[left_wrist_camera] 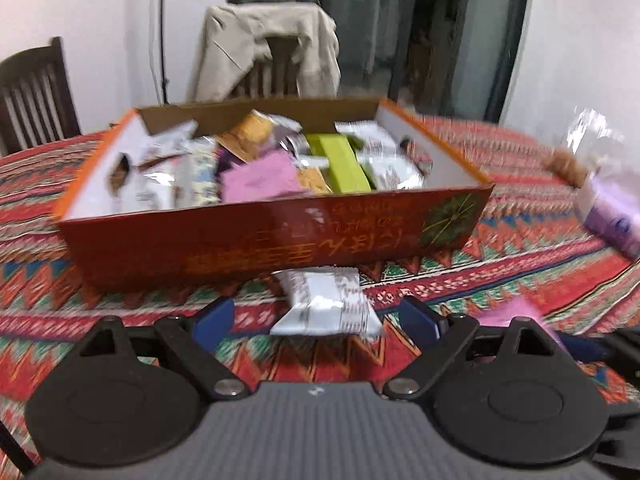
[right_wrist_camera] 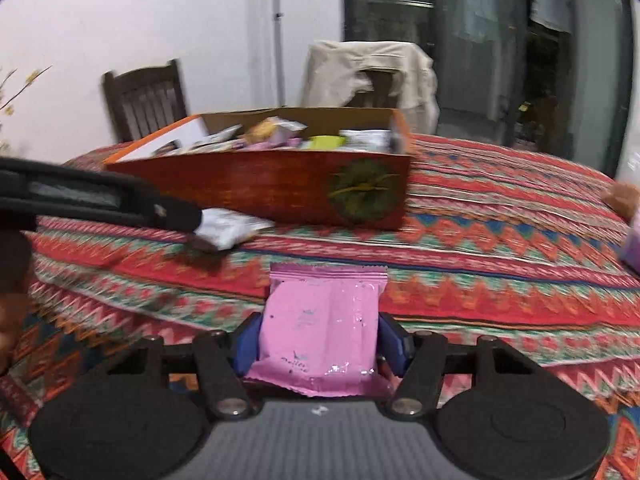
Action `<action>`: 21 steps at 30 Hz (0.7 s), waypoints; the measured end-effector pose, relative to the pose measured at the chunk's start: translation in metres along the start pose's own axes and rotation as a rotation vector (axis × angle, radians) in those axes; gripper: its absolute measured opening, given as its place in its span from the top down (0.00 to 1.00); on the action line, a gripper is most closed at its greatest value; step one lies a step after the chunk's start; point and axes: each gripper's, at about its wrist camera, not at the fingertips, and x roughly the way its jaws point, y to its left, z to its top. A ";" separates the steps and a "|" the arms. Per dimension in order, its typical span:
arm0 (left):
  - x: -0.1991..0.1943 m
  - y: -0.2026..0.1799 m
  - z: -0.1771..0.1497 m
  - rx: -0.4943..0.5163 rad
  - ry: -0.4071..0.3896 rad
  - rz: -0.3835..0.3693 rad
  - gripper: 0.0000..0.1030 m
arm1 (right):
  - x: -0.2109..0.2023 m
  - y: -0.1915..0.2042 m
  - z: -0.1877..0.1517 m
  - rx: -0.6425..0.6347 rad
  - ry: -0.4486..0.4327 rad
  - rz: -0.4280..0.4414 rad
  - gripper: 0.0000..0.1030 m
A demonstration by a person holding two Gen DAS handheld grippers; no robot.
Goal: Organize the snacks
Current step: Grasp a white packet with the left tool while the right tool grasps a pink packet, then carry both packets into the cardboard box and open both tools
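Observation:
A red cardboard box (left_wrist_camera: 256,236) filled with several snack packets stands on the patterned tablecloth; it also shows in the right wrist view (right_wrist_camera: 280,192). In the left wrist view, my left gripper (left_wrist_camera: 316,320) is open, its blue pads wide apart either side of a white snack packet (left_wrist_camera: 324,304) lying in front of the box. The right wrist view shows this gripper's finger touching that white packet (right_wrist_camera: 232,228). My right gripper (right_wrist_camera: 318,344) is shut on a pink snack packet (right_wrist_camera: 320,332), held above the table in front of the box.
A purple-and-white pack (left_wrist_camera: 612,208) and a clear bag with a brown snack (left_wrist_camera: 568,164) lie at the right. Two wooden chairs stand behind the table, one (left_wrist_camera: 272,60) draped with a beige jacket. The pink packet's corner (left_wrist_camera: 520,312) shows in the left view.

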 end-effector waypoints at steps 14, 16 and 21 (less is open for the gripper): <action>-0.056 0.005 -0.038 -0.034 -0.034 0.004 0.56 | -0.033 -0.002 -0.016 -0.001 -0.025 0.082 0.41; -0.085 0.010 -0.056 -0.076 -0.062 0.012 0.56 | -0.042 0.003 -0.021 -0.003 -0.026 0.104 0.41; -0.145 0.018 -0.094 -0.186 -0.113 0.052 0.56 | -0.062 0.016 -0.032 -0.011 -0.028 0.140 0.41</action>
